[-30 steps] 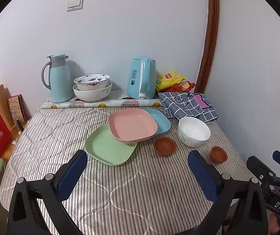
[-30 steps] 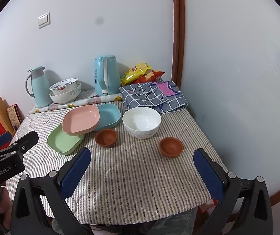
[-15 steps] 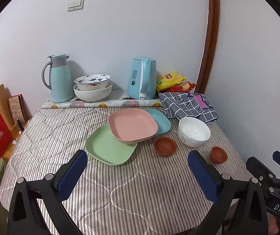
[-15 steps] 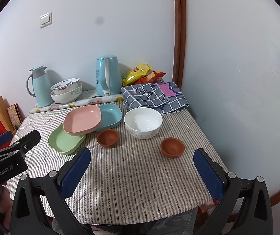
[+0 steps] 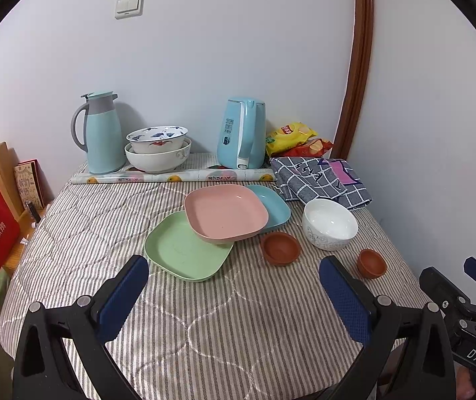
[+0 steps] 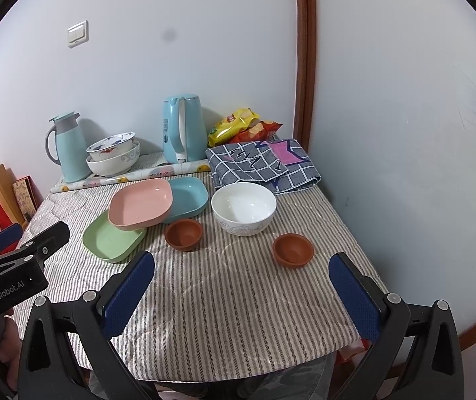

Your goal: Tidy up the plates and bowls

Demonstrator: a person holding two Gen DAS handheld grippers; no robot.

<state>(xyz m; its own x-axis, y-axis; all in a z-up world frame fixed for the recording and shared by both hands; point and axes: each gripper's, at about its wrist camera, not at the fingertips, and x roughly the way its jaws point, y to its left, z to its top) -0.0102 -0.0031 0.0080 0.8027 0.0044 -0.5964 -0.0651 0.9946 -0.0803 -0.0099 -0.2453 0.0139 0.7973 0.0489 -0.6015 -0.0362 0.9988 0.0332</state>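
I hold both grippers low over the counter's [image 5: 244,326] near edge, and neither touches anything. The left gripper [image 5: 234,295] has its fingers spread wide and empty; the right gripper [image 6: 241,295] is likewise agape with nothing between its fingers.

Toward the middle of the counter, the pink plate [image 5: 226,213] lies tilted, overlapping the green plate [image 5: 178,253] on its near side and the blue plate [image 5: 272,208] on its far side. A small brown bowl [image 5: 280,247] sits just beside them, toward the right edge. The white bowl [image 6: 243,207] stands further right, and a second brown bowl [image 6: 293,250] lies nearer the right edge. At the far edge, two patterned bowls [image 5: 158,148] seem nested, between a thermos jug [image 5: 99,131] and a kettle [image 5: 241,133].
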